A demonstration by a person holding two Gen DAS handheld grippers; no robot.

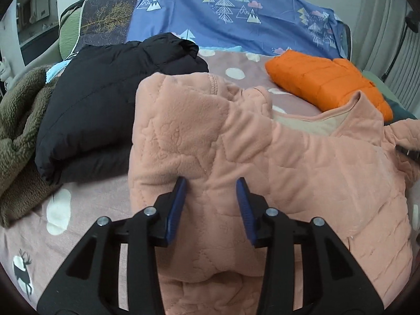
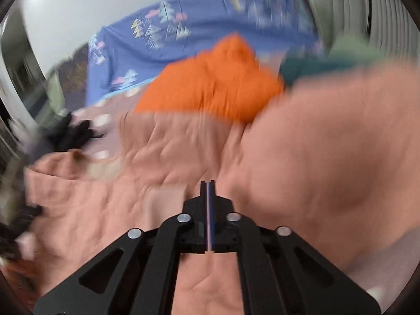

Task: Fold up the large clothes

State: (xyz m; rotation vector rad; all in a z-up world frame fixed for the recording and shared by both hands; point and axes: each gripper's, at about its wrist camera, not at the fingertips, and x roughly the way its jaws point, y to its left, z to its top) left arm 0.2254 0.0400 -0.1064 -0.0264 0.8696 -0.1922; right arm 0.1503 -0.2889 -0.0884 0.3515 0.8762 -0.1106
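Note:
A pink quilted fleece jacket (image 1: pixel 262 157) lies spread on the bed, its left sleeve folded over the body. My left gripper (image 1: pixel 211 186) hovers over the jacket's lower left part with its blue-padded jaws open and nothing between them. The right wrist view is blurred by motion. There my right gripper (image 2: pixel 208 186) has its jaws pressed together over the pink jacket (image 2: pixel 328 152), with a thin pink strip showing between them; a raised fold of the jacket bulges to its right.
A folded black puffer jacket (image 1: pixel 113 99) lies left of the pink one, with an olive fleece (image 1: pixel 18 131) further left. A folded orange puffer (image 1: pixel 325 81) lies at the back right, also in the right wrist view (image 2: pixel 215 84). A blue tree-print sheet (image 1: pixel 236 13) covers the headboard.

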